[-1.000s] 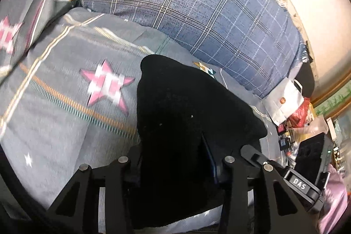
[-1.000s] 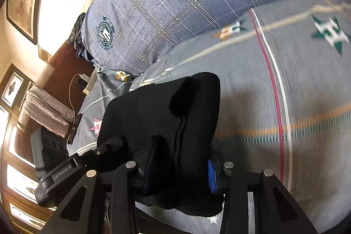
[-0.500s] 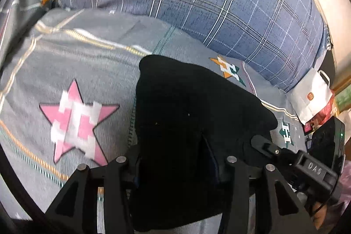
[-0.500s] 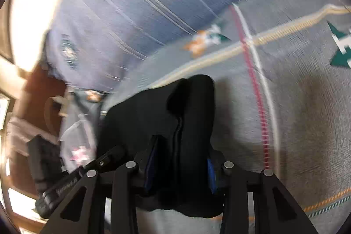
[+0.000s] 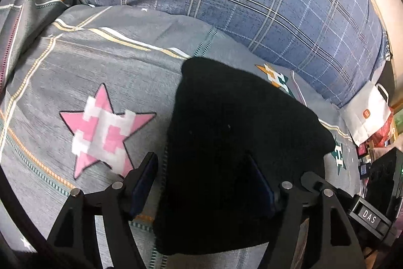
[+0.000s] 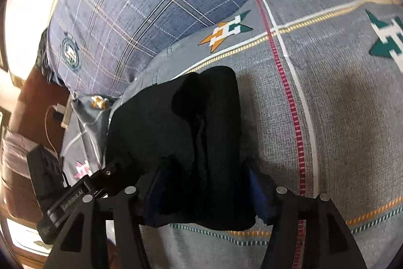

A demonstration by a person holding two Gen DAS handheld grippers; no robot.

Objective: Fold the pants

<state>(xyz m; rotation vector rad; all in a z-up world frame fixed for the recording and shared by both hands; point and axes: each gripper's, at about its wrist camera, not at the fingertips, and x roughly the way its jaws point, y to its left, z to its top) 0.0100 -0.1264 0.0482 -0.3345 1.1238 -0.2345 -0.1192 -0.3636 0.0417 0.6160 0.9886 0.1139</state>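
The black folded pants (image 5: 234,132) lie on the grey star-patterned bedspread (image 5: 75,72). My left gripper (image 5: 201,168) straddles their near end and its jaws are opening. Its left blue pad (image 5: 144,180) stands clear of the cloth, with bedspread showing in the gap. The right pad sits against the dark fold. In the right wrist view the pants (image 6: 181,132) lie between the fingers of my right gripper (image 6: 205,168), whose jaws are also opening. Both of its blue pads (image 6: 257,190) stand just off the bundle's sides. Each gripper's body shows at the edge of the other's view.
A big blue plaid pillow (image 5: 252,4) lies along the far side of the bedspread. A white paper bag (image 5: 367,115), a black box (image 5: 385,180) and clutter sit at the right. The right wrist view shows a wooden bedside top with a charger (image 6: 60,115).
Both grippers came down toward the bedspread with the pants. Their jaws have spread, and the pads no longer pinch the cloth. The pants now rest on the bedspread.
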